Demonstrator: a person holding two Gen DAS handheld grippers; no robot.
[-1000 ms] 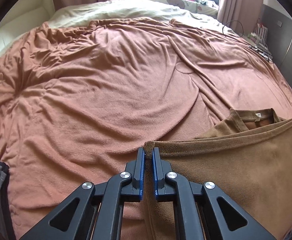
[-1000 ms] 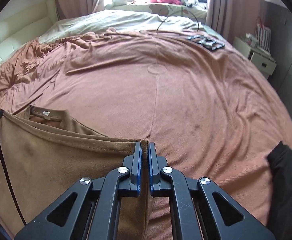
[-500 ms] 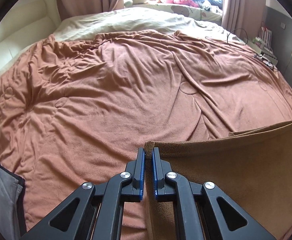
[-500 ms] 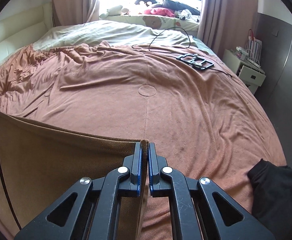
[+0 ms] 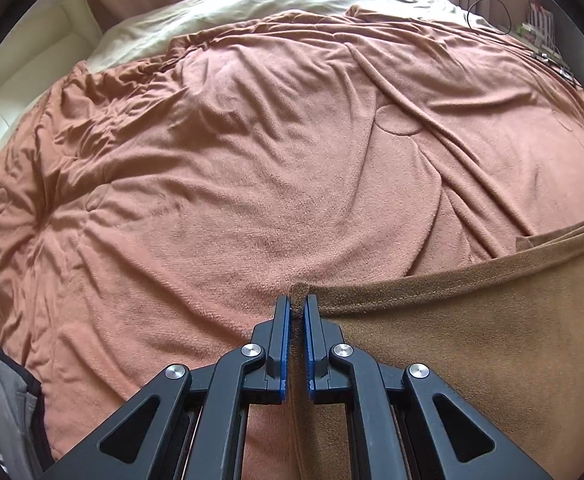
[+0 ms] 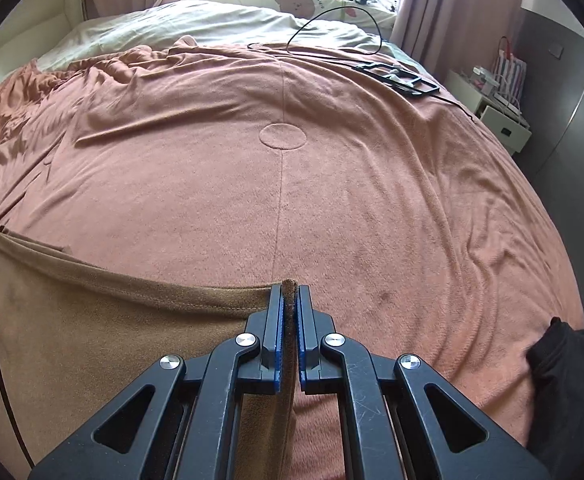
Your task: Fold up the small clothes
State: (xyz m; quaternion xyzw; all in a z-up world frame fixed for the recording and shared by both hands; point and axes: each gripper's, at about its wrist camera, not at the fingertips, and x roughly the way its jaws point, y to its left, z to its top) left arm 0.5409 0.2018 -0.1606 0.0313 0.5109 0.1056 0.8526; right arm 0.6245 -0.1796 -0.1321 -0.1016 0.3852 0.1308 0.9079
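A brown shirt (image 5: 472, 320) stretches between my two grippers over the bed. My left gripper (image 5: 297, 304) is shut on the shirt's left hem corner, which pokes up between the blue pads. In the right wrist view the same brown shirt (image 6: 112, 328) spreads to the left, and my right gripper (image 6: 290, 292) is shut on its right hem corner. The hem edge runs taut from one gripper to the other. The shirt's collar is hidden behind the lifted cloth.
A rust-coloured blanket (image 6: 292, 184) covers the bed. A black garment (image 6: 564, 380) lies at the bed's right edge, a grey one (image 5: 8, 408) at the left. A black frame with a cable (image 6: 396, 78) rests far right; a white nightstand (image 6: 496, 120) stands beside the bed.
Both grippers have carried the hem forward over the shirt. The collar with its label, visible a second ago, is now covered by the raised cloth.
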